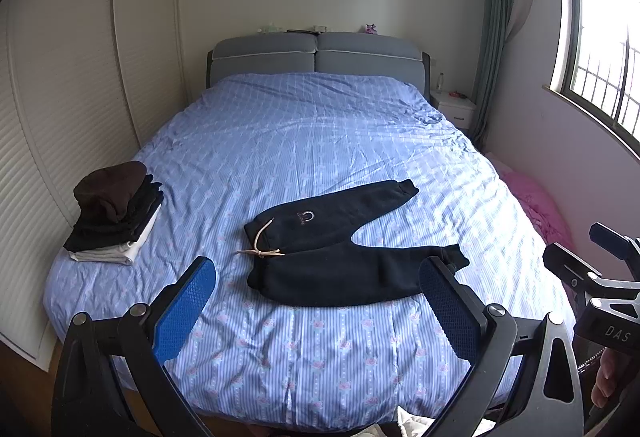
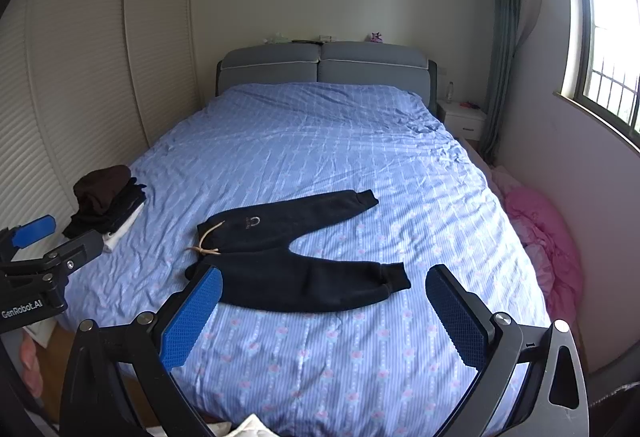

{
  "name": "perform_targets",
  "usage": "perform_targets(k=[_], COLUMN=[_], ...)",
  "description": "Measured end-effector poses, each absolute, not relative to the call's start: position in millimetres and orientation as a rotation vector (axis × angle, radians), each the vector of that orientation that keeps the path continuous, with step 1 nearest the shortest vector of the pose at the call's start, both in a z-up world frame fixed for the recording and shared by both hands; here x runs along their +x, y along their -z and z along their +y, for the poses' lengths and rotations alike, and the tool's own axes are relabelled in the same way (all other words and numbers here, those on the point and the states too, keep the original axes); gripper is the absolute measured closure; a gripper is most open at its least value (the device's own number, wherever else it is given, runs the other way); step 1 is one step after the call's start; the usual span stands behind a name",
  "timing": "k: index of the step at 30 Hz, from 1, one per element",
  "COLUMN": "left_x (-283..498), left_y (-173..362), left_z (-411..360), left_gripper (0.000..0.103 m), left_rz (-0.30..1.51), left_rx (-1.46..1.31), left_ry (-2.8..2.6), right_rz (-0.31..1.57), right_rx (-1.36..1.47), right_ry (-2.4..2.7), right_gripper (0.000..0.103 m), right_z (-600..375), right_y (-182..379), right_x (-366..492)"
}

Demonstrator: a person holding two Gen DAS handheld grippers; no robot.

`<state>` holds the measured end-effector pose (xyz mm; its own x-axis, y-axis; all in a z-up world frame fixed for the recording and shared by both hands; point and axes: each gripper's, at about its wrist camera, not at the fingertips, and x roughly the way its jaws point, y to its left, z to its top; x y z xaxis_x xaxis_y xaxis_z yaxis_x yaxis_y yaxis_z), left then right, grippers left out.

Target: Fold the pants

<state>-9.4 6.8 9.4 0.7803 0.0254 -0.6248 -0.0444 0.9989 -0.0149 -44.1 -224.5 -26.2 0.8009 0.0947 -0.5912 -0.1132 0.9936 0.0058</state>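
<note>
Lying on: a bed with a blue striped cover holds a pair of black pants, spread flat and unfolded near the foot end.
Pants position: the waistband faces the left side of the bed, with a tan drawstring knotted there; the two legs point to the right and splay apart in a V shape, cuffs well apart.
Left gripper: held above the foot of the bed, its blue-padded fingers spread wide, gripping nothing; in its own view the pants lie between and beyond the fingertips.
Right gripper: also above the foot end, fingers wide apart and holding nothing; its left pad overlaps the waist end of the pants in the picture, though whether it touches the cloth cannot be told.
Folded stack: a pile of dark and white clothes, topped by a brown piece, sits on the left edge of the bed, well apart from the pants.
Room: a grey padded headboard at the far end, a pale louvered wardrobe on the left, a window on the right, pink bedding on the floor beside the bed.
</note>
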Motion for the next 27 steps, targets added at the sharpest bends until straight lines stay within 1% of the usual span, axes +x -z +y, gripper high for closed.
perform_targets(k=[27], left_x=[-3.1], left_y=[-13.7], left_z=[12.4], left_gripper=[0.000], left_rz=[0.668], left_rx=[-0.024], left_ry=[-0.043], right_rz=[0.632], right_rx=[-0.029], right_ry=[-0.111], right_gripper=[0.000], right_z=[-223.8], right_y=[25.2], right_x=[-41.6])
